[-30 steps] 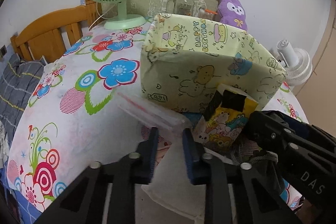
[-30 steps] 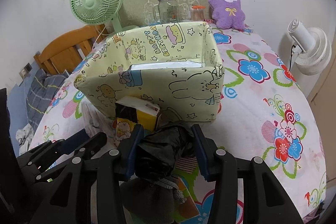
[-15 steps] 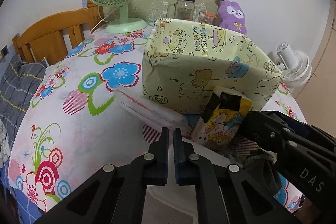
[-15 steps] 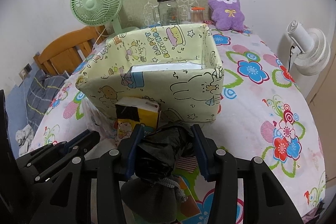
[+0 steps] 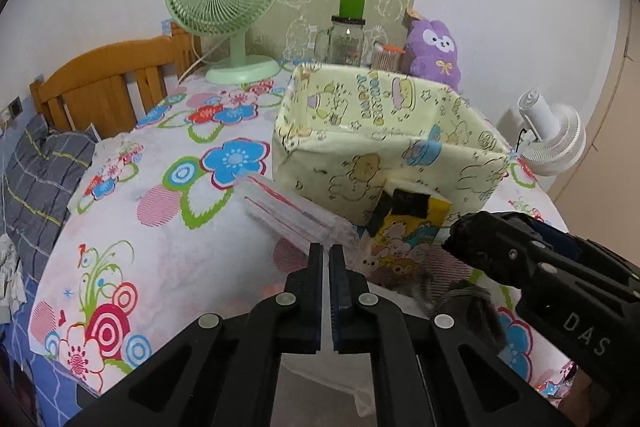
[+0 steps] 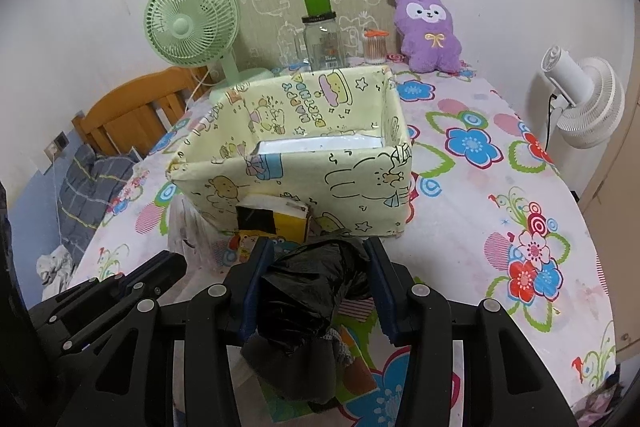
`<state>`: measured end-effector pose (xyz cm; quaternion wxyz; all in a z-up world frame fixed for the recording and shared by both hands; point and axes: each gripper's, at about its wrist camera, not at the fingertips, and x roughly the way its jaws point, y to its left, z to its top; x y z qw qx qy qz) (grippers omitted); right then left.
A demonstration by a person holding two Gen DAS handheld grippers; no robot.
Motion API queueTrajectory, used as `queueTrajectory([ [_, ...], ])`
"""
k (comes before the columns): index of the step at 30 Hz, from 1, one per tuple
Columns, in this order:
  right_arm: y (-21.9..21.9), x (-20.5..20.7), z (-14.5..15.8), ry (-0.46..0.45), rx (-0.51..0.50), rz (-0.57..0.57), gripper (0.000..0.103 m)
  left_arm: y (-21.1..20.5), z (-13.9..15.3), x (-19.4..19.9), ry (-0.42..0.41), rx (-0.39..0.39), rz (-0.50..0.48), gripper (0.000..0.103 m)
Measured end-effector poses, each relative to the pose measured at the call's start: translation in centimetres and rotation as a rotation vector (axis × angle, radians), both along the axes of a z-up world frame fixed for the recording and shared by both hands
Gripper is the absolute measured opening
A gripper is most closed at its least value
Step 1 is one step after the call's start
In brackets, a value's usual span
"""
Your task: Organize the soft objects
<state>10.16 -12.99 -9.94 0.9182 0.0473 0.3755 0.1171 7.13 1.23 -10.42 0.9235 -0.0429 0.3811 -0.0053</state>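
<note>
The left tongs [image 5: 326, 251] are clenched, and their two blue pads stand almost together. A thin edge of a clear plastic packet [image 5: 296, 215] seems to be pinched between them, but I cannot tell this for sure. The packet has red lines and stretches away from the tips toward the upper left, over the flowered cloth of the desk [image 5: 132, 235].

The right tongs [image 6: 320, 255] are grasping a crumpled black plastic bag [image 6: 316, 287], which fills the gap between the two pads. Some grey cloth [image 6: 292, 367] hangs under the bag, below the pads.

Just ahead of both tongs stands a small yellow carton [image 6: 276, 219] with cartoon animals and a black patch. It leans against the near wall of a pale yellow fabric box [image 6: 320, 183] printed with animals and the words "Happy Birthday". Something white lies flat inside the box, close to its near wall.

Further behind the box there is a green fan [image 6: 188, 27], a glass jar [image 6: 324, 39] with a black lid, and a purple plush rabbit [image 6: 428, 31] against the wall. To the far right of the right tongs a white fan [image 6: 584, 99] stands beside the desk.
</note>
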Motion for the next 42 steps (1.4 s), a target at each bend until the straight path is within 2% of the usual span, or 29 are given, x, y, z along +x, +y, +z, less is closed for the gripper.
queueTrajectory([
  [23,-1.5,-3.2,5.6,-0.111,0.027,0.013,0.050,-3.3,6.2,-2.7,-0.124,0.034,-0.058,0.000],
  [28,-1.6,-3.8,6.3,-0.126,0.026,0.017,0.050,-3.4,6.4,-3.1,-0.124,0.033,-0.056,0.000],
  [36,-1.4,-3.7,5.8,-0.111,0.027,0.027,0.050,-3.1,5.6,-2.8,-0.097,0.032,-0.054,0.000],
  [37,-1.4,-3.6,5.7,-0.109,0.028,0.027,0.050,-3.1,5.5,-2.7,-0.095,0.031,-0.053,0.002],
  [38,-1.5,-3.5,5.6,-0.107,0.028,0.024,0.050,-3.1,5.4,-2.7,-0.093,0.028,-0.056,0.008],
  [39,-1.5,-3.4,5.6,-0.106,0.027,0.020,0.050,-3.1,5.4,-2.6,-0.092,0.027,-0.057,0.020],
  [42,-1.6,-3.1,5.4,-0.101,0.024,0.015,0.050,-3.1,5.1,-2.4,-0.093,0.027,-0.054,0.035],
])
